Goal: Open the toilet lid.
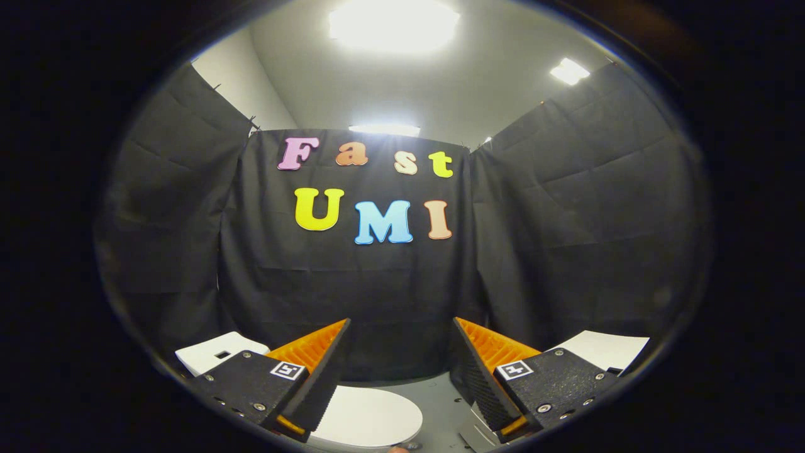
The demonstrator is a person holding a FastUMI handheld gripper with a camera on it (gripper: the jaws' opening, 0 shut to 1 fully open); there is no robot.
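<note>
The toilet lid [371, 418] lies low in the gripper view, a white, smooth, rounded oval lying flat and closed, seen from above and behind the fingertips. It sits below and between the two fingers, nearer the left finger, whose tip overlaps the lid's left edge in the picture; whether that finger touches the lid cannot be told. The gripper [401, 343] is held above the lid with its fingers spread wide apart and nothing between them, both ridged inner faces turned toward the open gap. Right of the lid runs a strip of grey floor [443, 402], reaching to the base of the right finger. Beyond the left finger stands a white boxy object [217, 352] with a small dark rectangular opening on its top face; what it is cannot be told. Beyond the right finger lies a flat white panel [607, 349], tilted slightly. Black cloth walls [352, 289] close the booth behind and on both sides, and bright ceiling lights [393, 25] glare above them.
</note>
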